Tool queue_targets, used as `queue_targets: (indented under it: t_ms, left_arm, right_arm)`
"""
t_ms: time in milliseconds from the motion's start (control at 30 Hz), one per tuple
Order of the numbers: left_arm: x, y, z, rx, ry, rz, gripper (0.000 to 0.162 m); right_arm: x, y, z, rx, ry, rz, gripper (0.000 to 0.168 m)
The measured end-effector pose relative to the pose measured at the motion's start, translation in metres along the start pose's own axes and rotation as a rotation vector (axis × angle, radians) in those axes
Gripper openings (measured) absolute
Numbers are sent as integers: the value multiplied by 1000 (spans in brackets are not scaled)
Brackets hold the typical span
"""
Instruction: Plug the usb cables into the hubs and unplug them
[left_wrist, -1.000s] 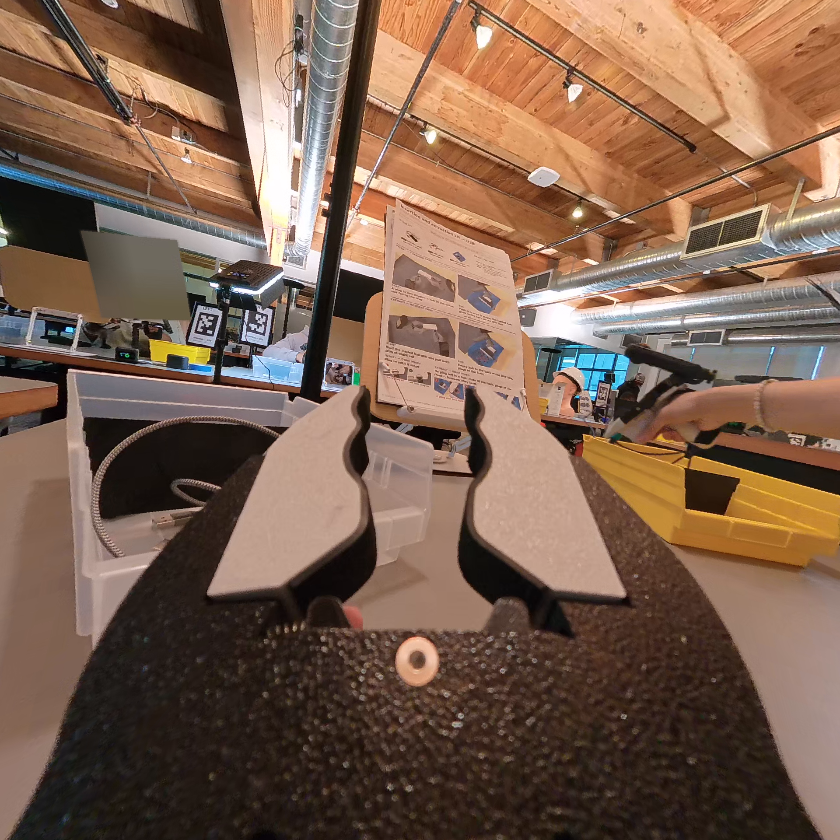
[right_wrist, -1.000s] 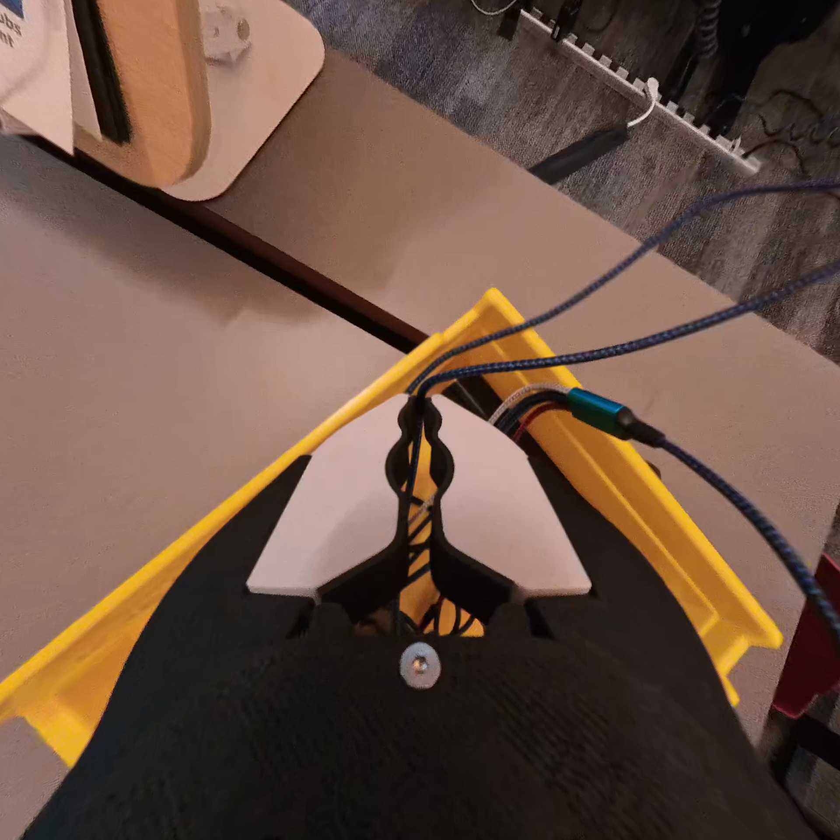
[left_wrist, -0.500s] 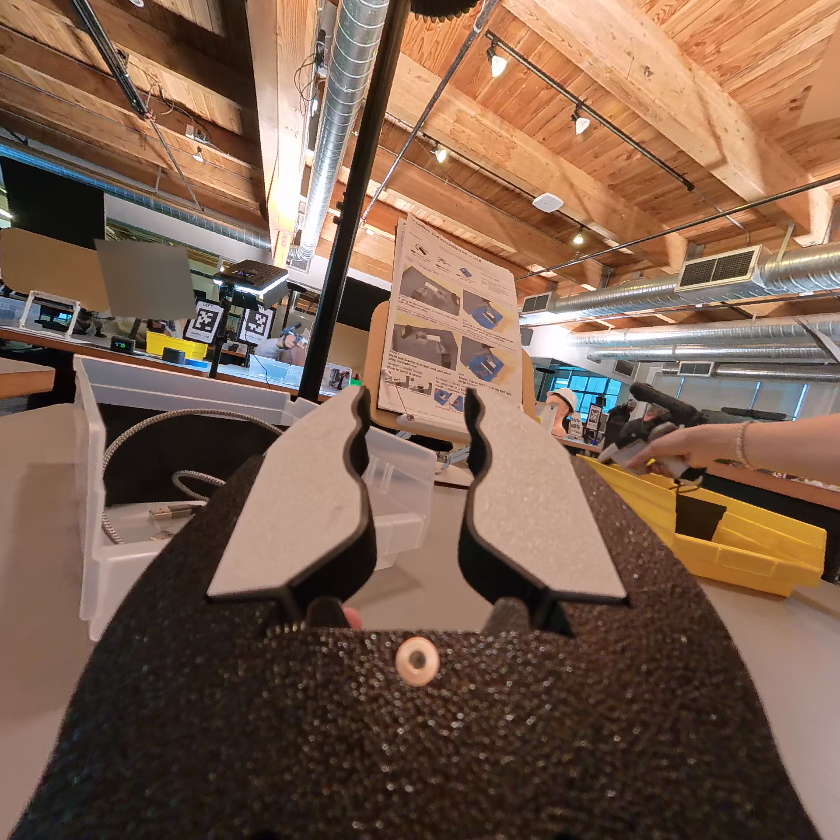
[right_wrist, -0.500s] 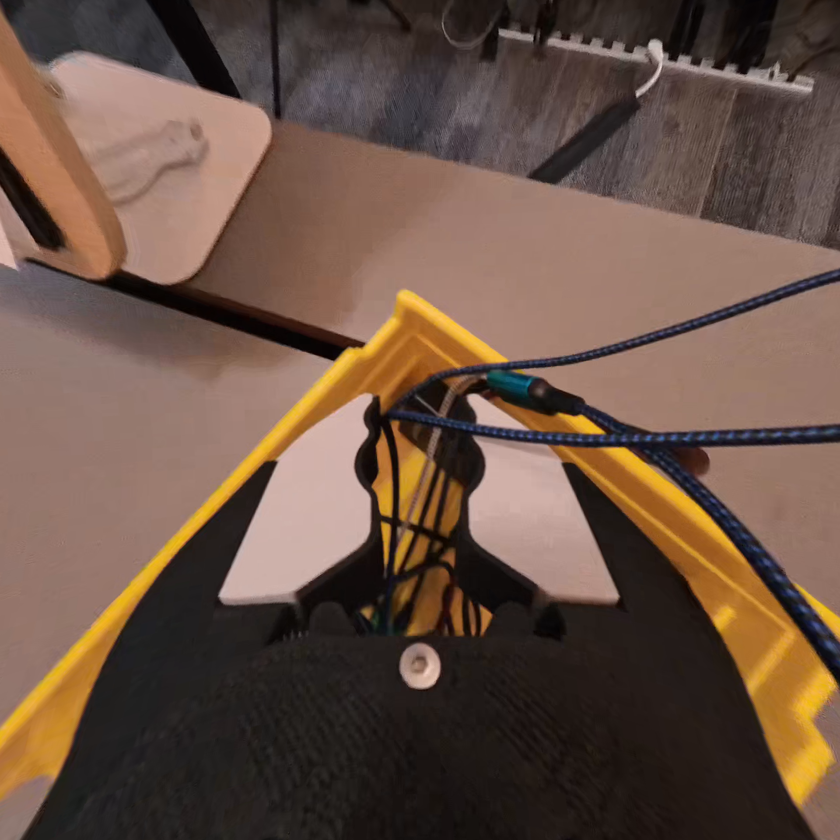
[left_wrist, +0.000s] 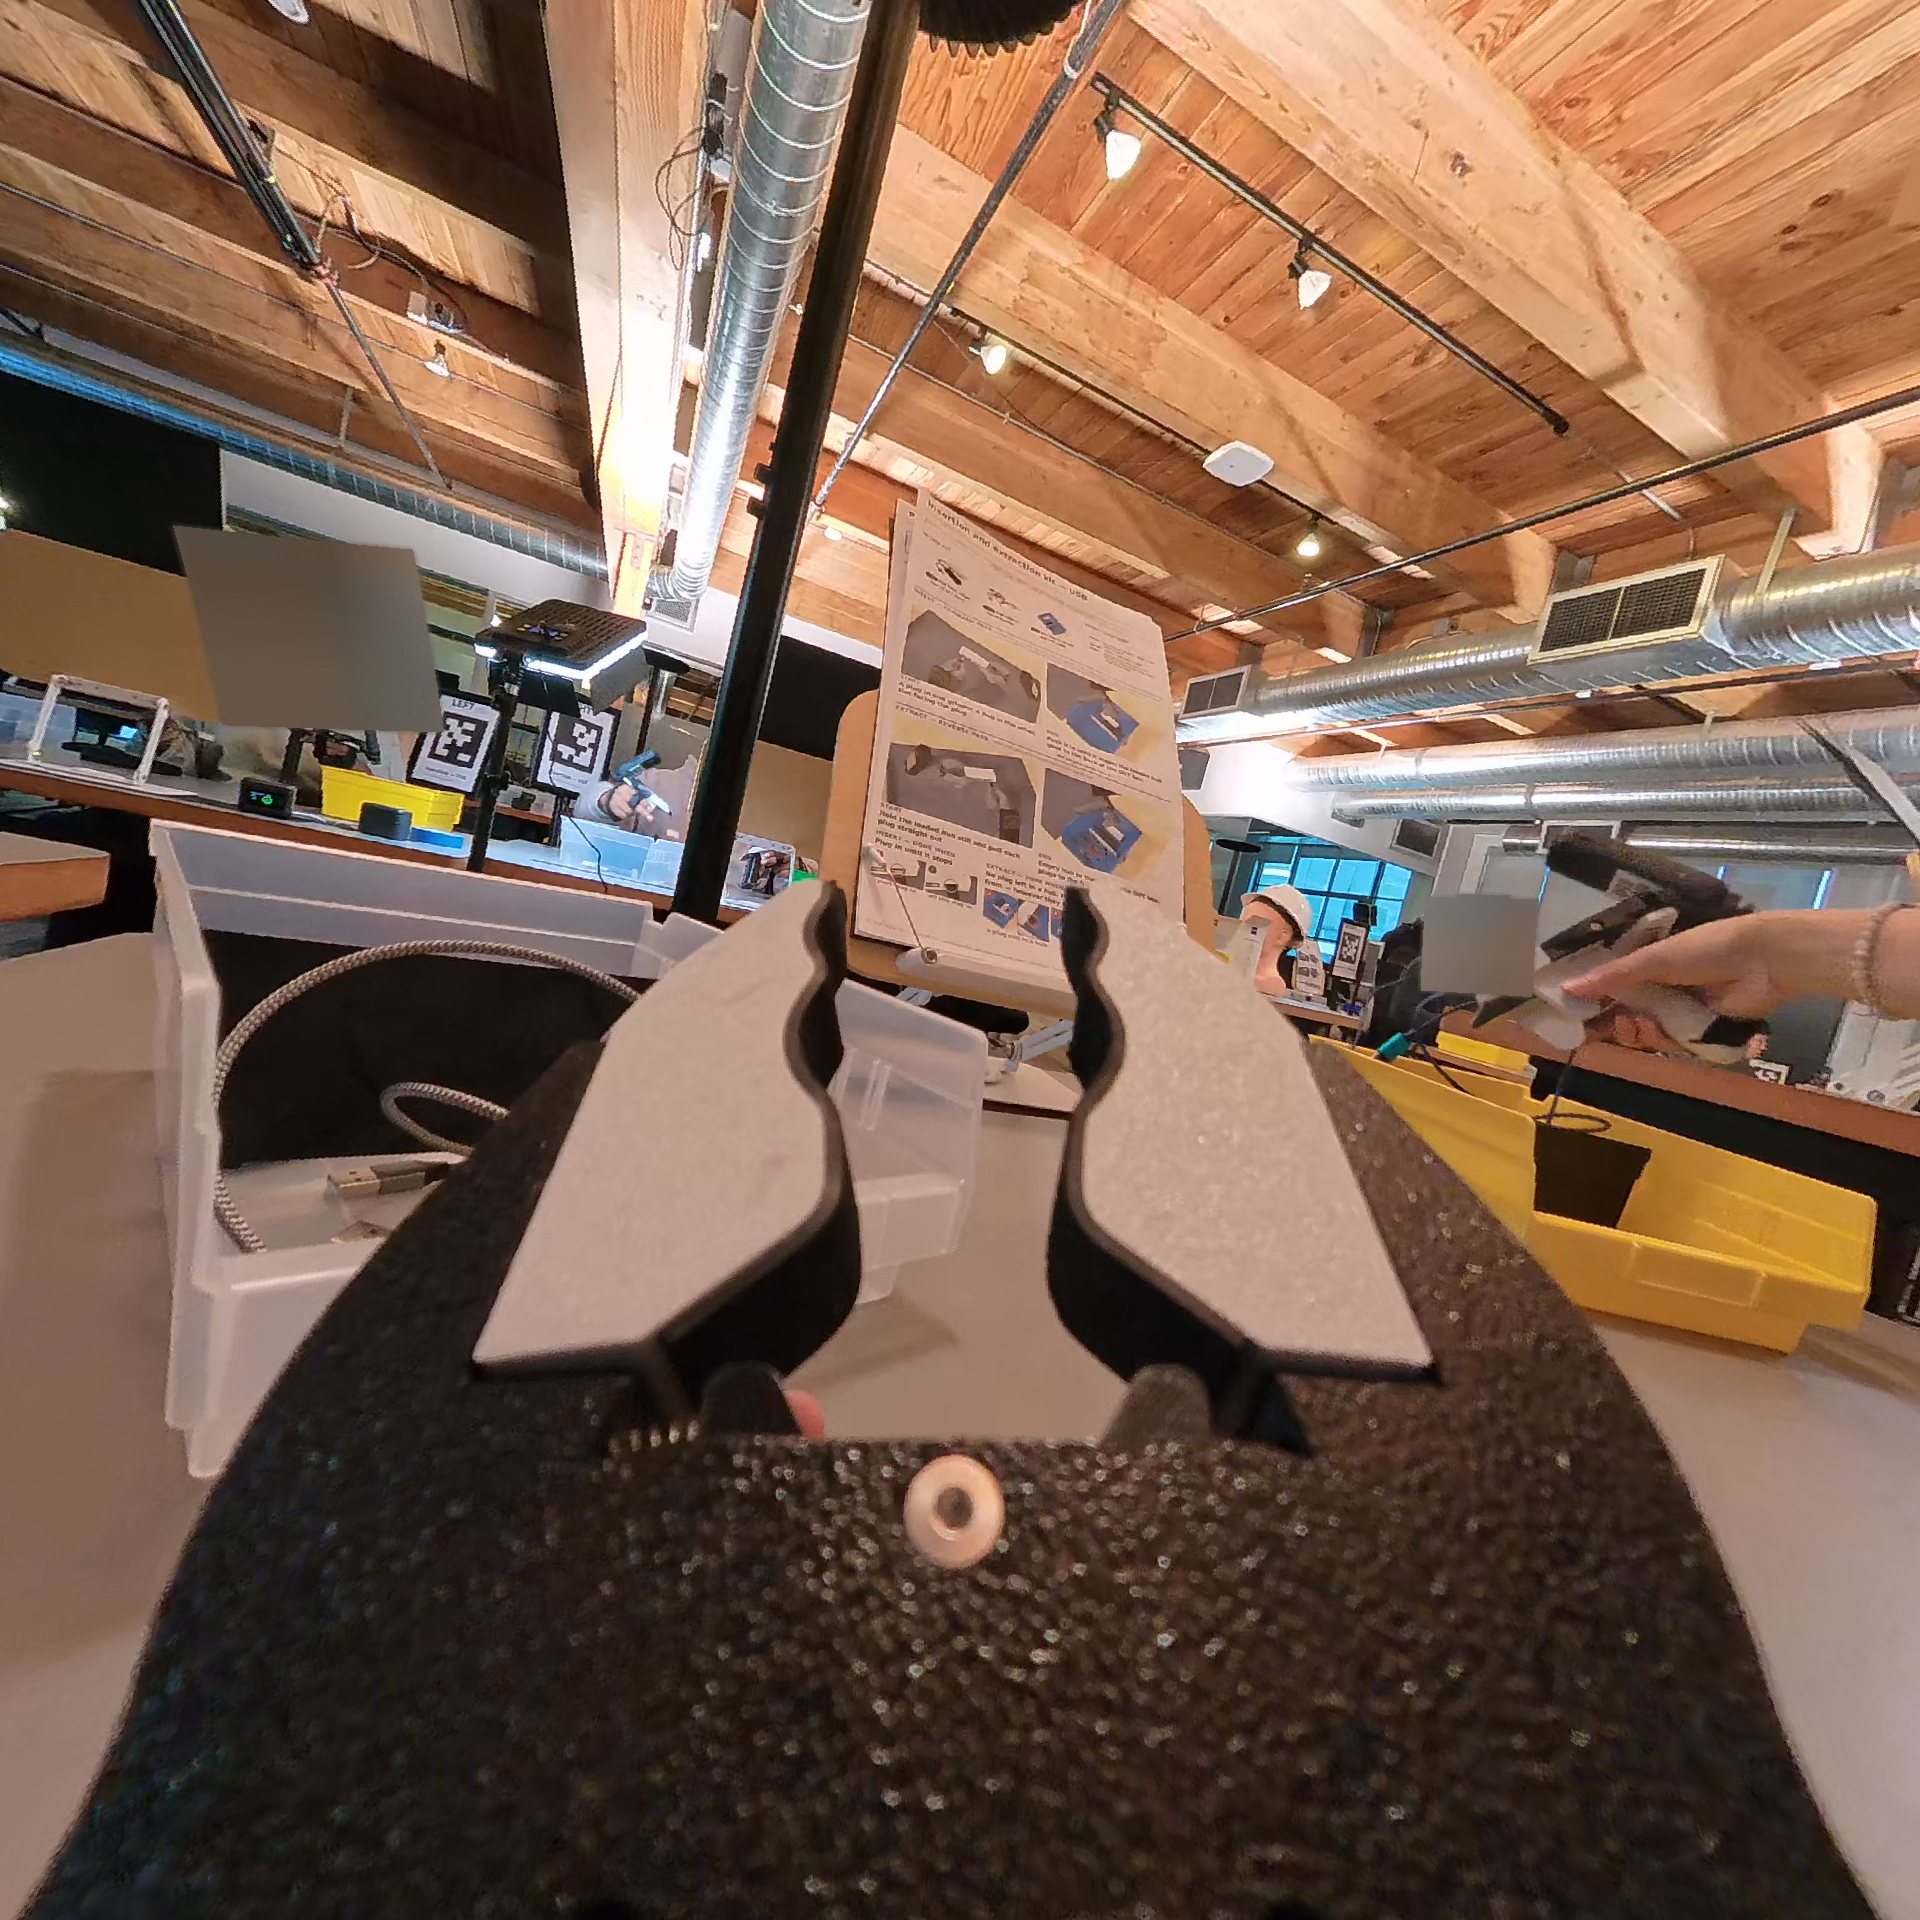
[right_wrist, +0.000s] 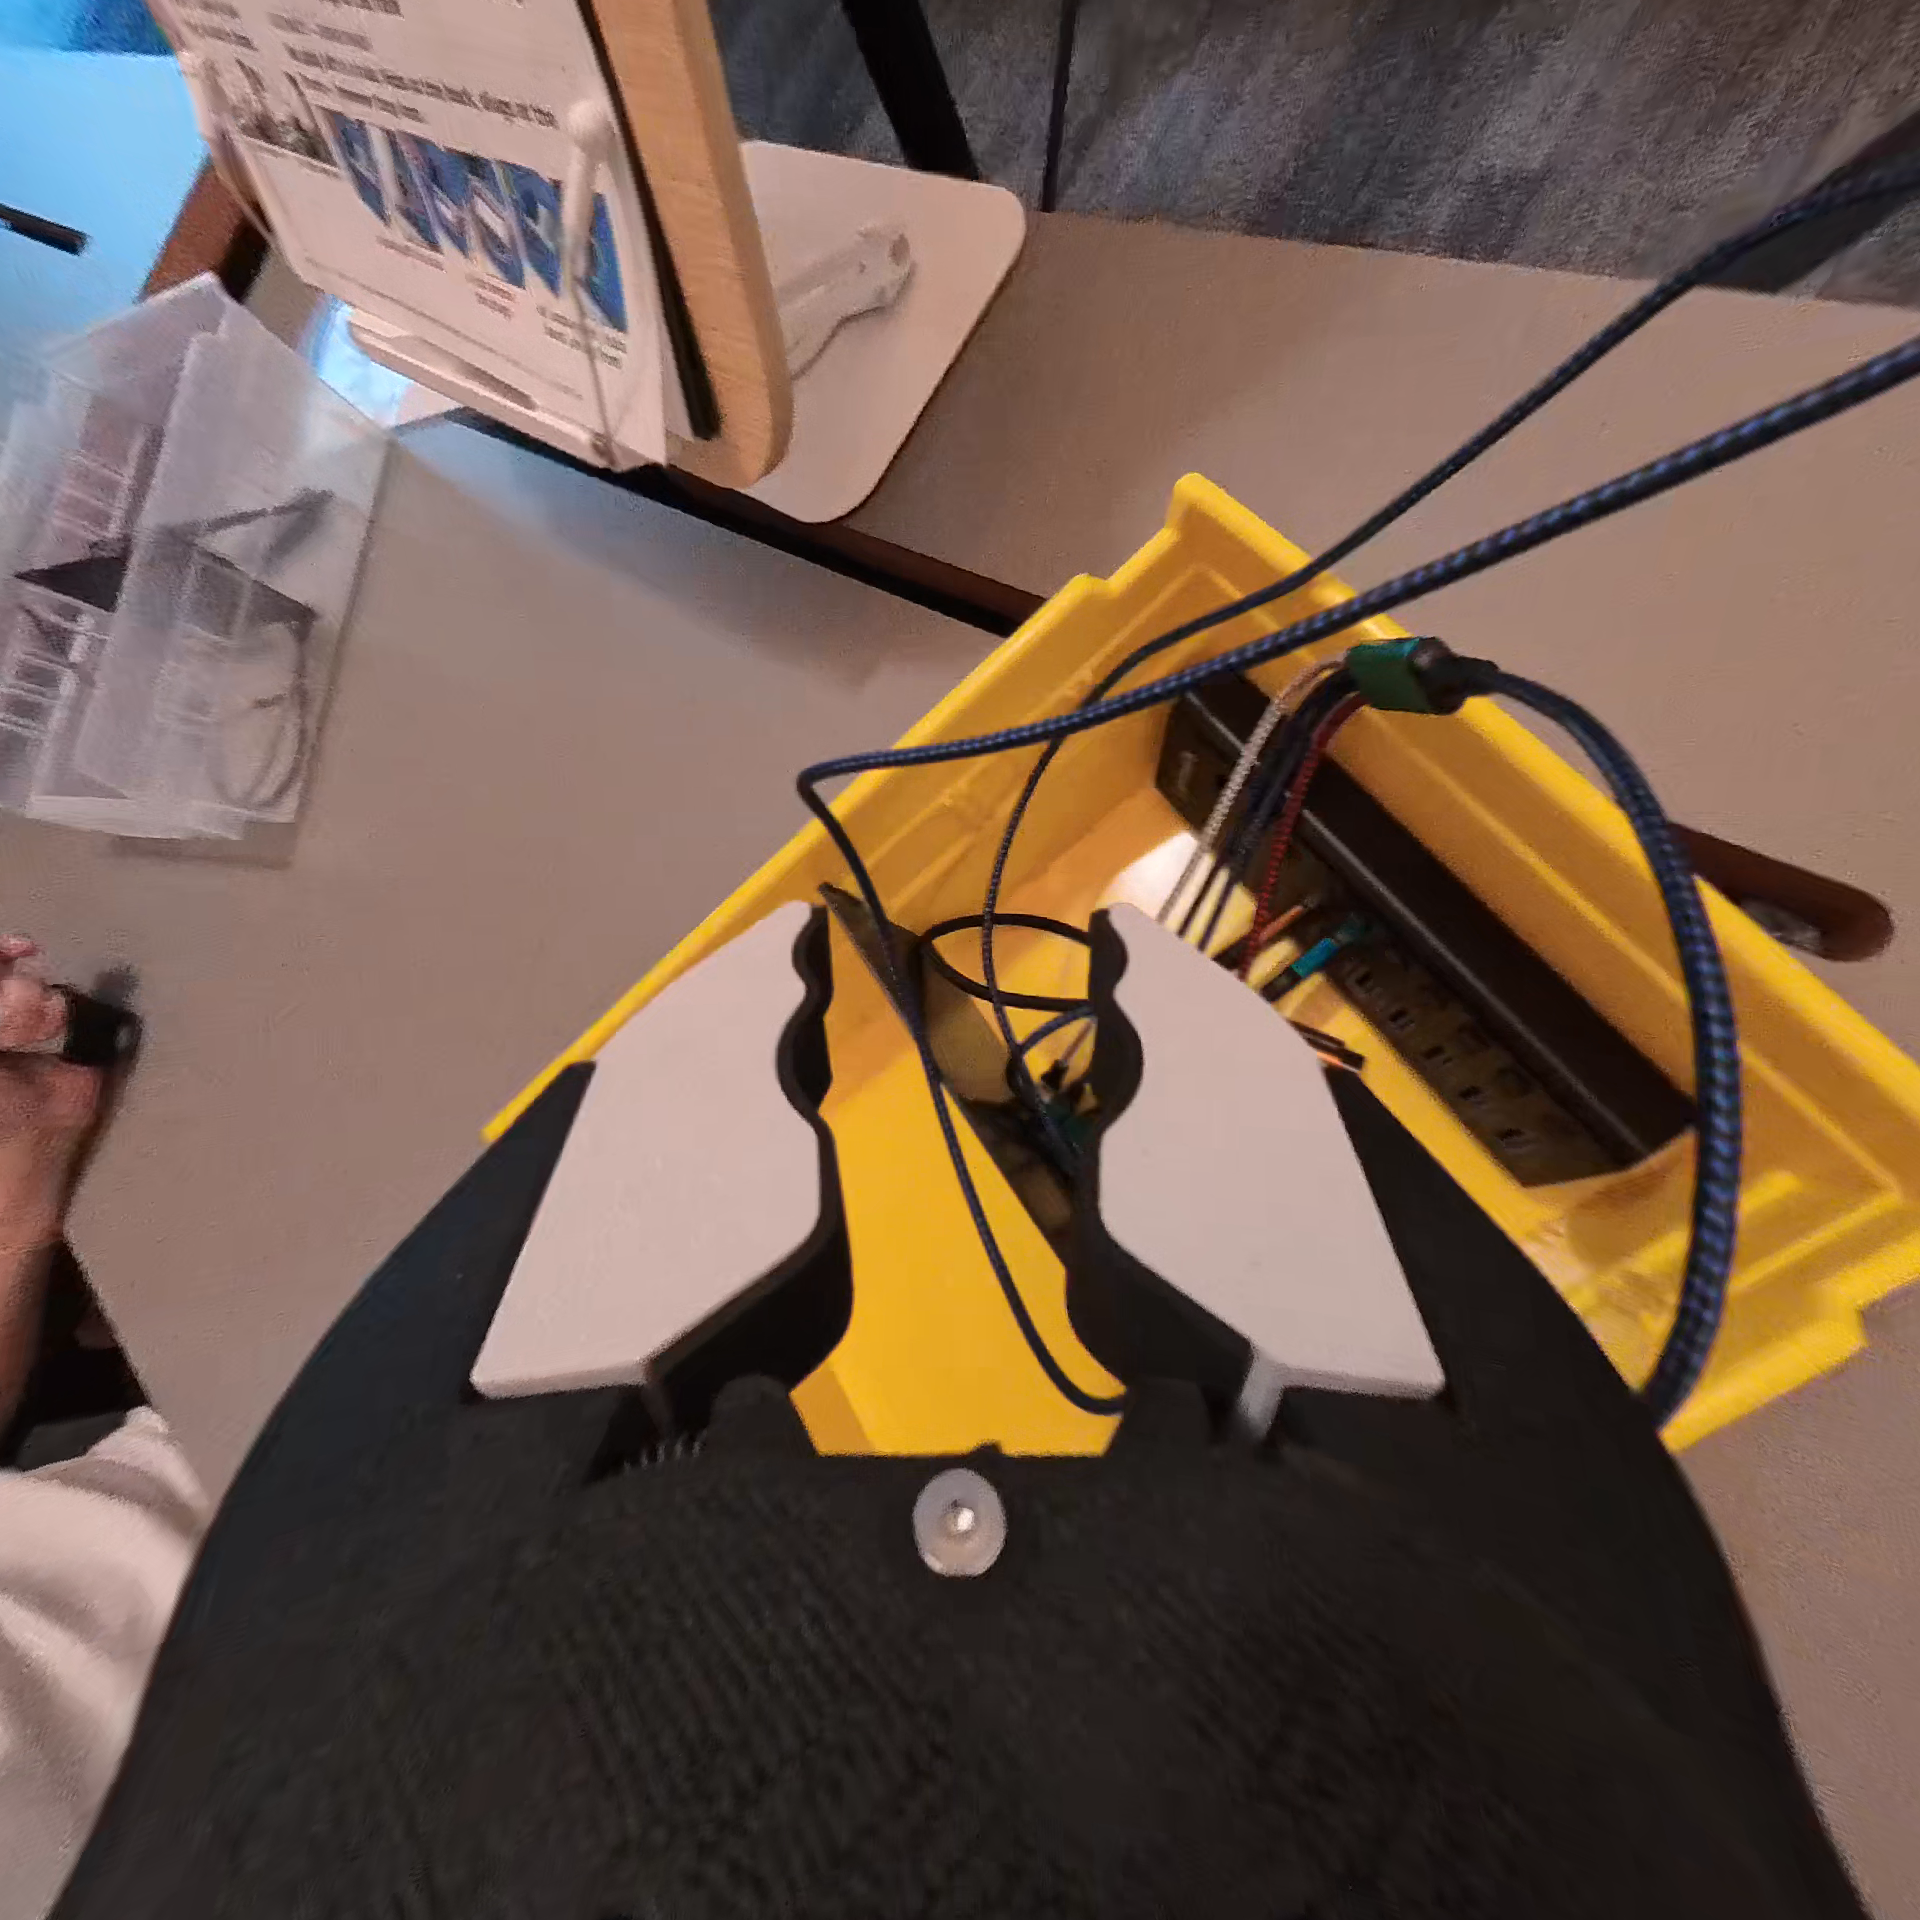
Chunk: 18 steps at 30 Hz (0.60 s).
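Observation:
My left gripper (left_wrist: 951, 904) is open and empty, held above the table next to a clear plastic bin (left_wrist: 395, 904). A silver braided USB cable (left_wrist: 416, 1101) with its plug (left_wrist: 384, 1179) lies in that bin. My right gripper (right_wrist: 961, 920) is open over a yellow bin (right_wrist: 1195, 520). Thin blue braided cables (right_wrist: 1039, 738) hang loose between its fingers, and the pads do not press on them. A long black hub (right_wrist: 1455, 997) with several cables plugged in lies in the yellow bin. A teal plug (right_wrist: 1397, 670) rests at the bin's rim. The right gripper (left_wrist: 1621, 904) also shows in the left wrist view above the yellow bin (left_wrist: 1714, 1247).
An instruction sheet on a wooden stand (left_wrist: 1018, 748) stands behind both bins and also shows in the right wrist view (right_wrist: 436, 187). A black pole (left_wrist: 790, 468) rises behind the clear bin. The clear bin (right_wrist: 177, 571) and a person's hand (right_wrist: 31, 1039) show at the left. My hands' fingertips stand some 65 cm from each other.
My right gripper was shut on the thin blue cable, then opened and let it go while drawing back over the yellow bin. My left gripper stayed open and barely moved.

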<state>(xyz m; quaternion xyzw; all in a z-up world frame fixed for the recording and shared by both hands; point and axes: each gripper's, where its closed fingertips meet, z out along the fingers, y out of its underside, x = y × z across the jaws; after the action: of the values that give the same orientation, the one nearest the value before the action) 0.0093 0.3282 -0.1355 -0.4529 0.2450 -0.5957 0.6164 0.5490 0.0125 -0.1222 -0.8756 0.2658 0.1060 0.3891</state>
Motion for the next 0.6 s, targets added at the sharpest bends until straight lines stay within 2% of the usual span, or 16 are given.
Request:
queue_targets:
  t_ms: [67,133,200,300,367,467,600]
  left_arm:
    - [1,0,0,-3,2,2,40]
    - [1,1,0,-5,3,4,40]
    - [1,0,0,-3,3,5,40]
    - [1,0,0,-1,2,4,40]
    - [1,0,0,-3,3,4,40]
    - [2,1,1,-6,6,4,40]
    - [3,1,0,-6,7,3,40]
  right_arm:
    - [6,1,-4,2,97,-50,48]
    - [-1,10,-5,-48,104,-82,45]
    - [-5,40,-7,-238,140,-185,35]
    - [6,81,-20,-531,281,-432,35]
    - [23,92,-29,-644,422,-551,40]
    - [21,104,-18,-681,419,-657,43]
    - [30,110,-3,-693,468,-750,27]
